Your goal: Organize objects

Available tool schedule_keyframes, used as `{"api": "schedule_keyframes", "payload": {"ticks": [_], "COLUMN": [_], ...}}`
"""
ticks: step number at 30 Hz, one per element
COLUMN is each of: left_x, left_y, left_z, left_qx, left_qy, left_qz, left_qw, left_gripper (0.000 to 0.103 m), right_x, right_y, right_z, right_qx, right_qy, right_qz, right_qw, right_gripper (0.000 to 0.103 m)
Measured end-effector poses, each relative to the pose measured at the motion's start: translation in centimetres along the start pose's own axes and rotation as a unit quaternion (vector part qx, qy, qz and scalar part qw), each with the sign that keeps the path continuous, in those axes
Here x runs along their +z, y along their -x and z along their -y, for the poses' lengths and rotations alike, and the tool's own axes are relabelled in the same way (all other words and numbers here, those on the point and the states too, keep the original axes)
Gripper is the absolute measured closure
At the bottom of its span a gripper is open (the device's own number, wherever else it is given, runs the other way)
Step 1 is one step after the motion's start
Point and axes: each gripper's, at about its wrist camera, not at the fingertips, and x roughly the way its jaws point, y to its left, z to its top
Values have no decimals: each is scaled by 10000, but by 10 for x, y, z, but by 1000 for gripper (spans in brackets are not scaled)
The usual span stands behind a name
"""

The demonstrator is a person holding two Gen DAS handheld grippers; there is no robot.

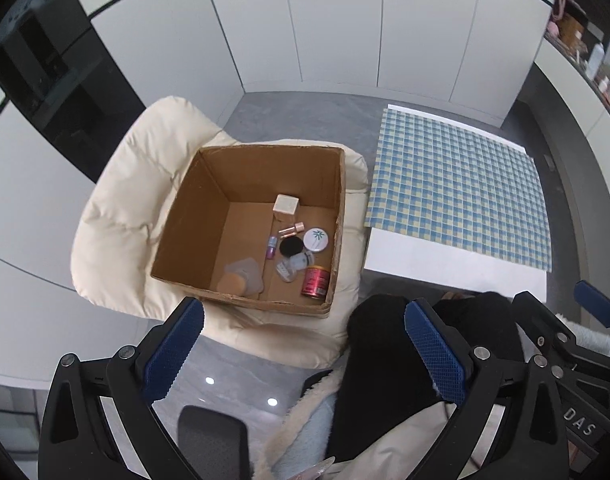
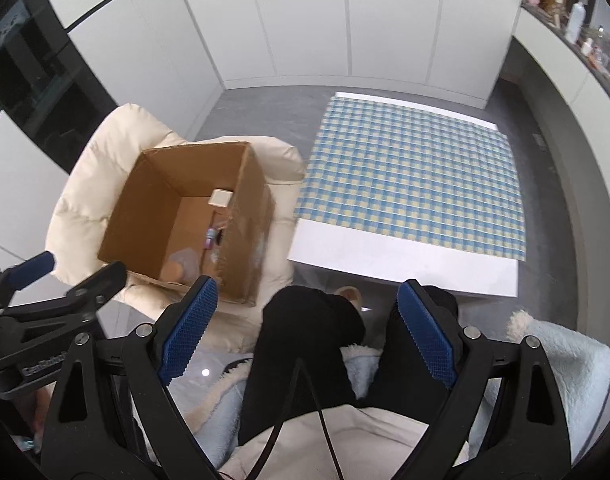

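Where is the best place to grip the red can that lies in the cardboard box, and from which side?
Grip the red can across its round body, coming straight down from above. It lies on its side near the box corner, so the tall walls block any sideways approach. This is a judgement only.

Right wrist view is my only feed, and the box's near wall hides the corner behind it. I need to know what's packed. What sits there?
Observer: A red can sits in that corner of the cardboard box.
Operator: Anything round near it?
Observer: Yes, a white round tin with a palm print, further back along the same wall.
Operator: Is the left tool carrying anything?
Observer: No, the left tool is open, with nothing between its pads.
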Motion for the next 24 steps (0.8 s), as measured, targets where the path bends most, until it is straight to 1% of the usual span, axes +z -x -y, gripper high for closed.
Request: {"api": "schedule_keyframes", "payload": {"ticks": [4,7,13,24], "left_x": [-1,-2,-3,-4], "left_y": [6,7,7,6], "left_z": [8,12,19,26], "left_qx": [97,35,-102,-160], "left_qy": [-134,-194,-232,-292], "left_qz": [34,32,-18,-18], "left_qw": [9999,9998,9997,9994], "left_gripper": [2,2,2,2], "right_x": [-8,-11,-15,-15], "right_y": [5,9,15,12], "right_z": [8,14,21,26], "right_qx": [-149,-235,-434,-470], "right_qy": [-95,-217,-264,-364], "right_qz": [1,43,144,114], "right_qw": [9998,9995,9986,9982], "right_gripper": [10,10,10,10]}}
